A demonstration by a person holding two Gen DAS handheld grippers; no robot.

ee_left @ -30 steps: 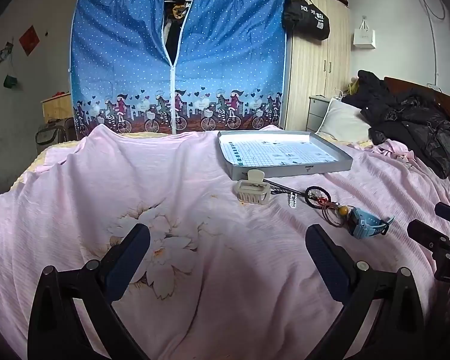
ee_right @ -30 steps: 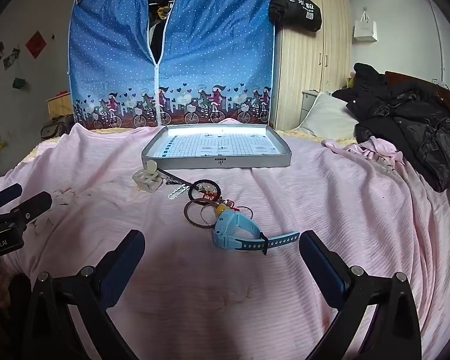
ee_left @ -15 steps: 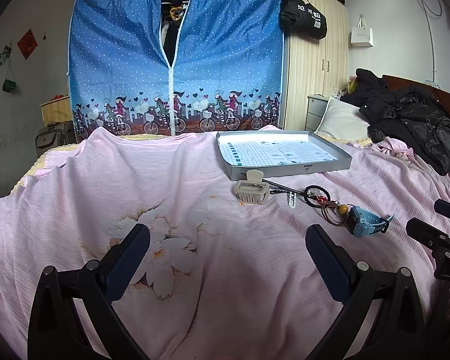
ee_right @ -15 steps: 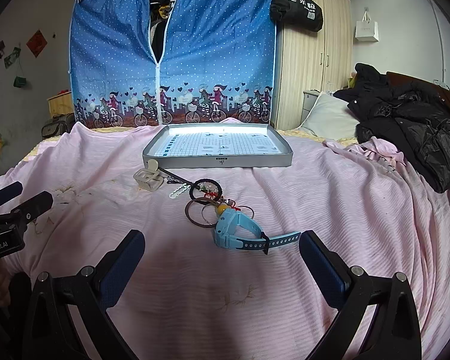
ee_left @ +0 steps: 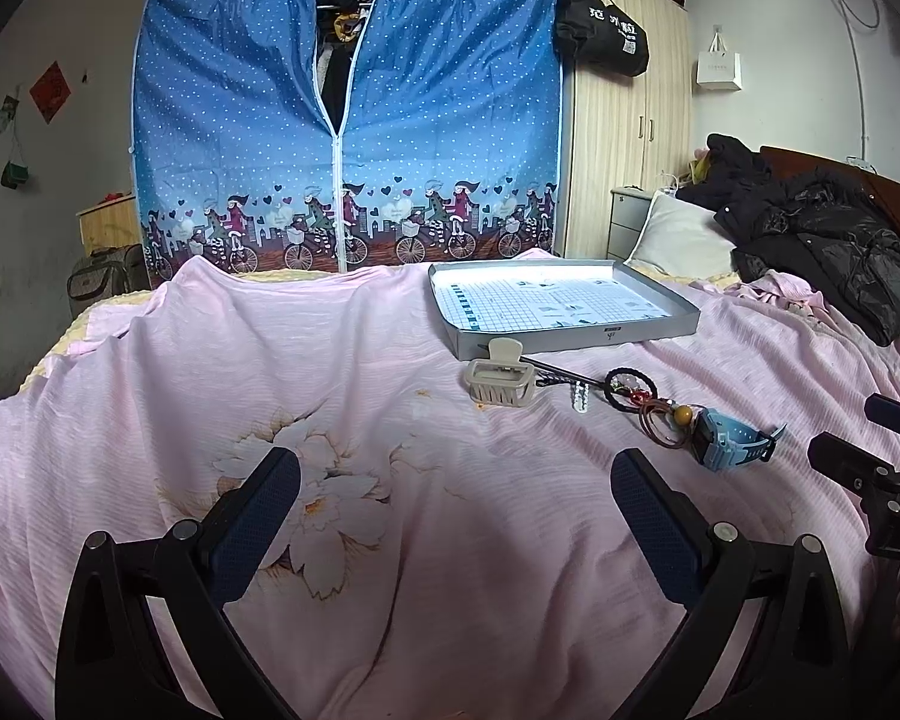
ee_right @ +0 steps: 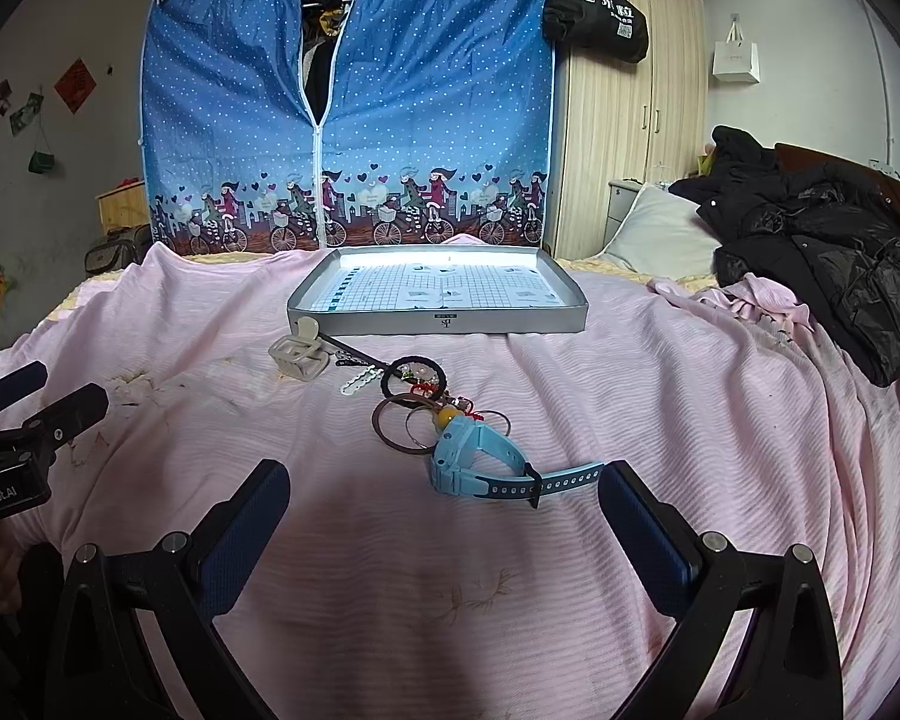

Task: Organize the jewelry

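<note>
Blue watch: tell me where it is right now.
The blue watch lies on the pink bedspread just ahead of the right gripper, nearest of the trinkets, with the rings touching its far side.

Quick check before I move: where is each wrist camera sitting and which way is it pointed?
Left wrist: low over the pink bedspread, facing the wardrobe; open left gripper below, right gripper at right edge.
Right wrist: further right, facing the tray; open right gripper below, left gripper at left.
Shared: tray, hair claw, blue watch.
</note>
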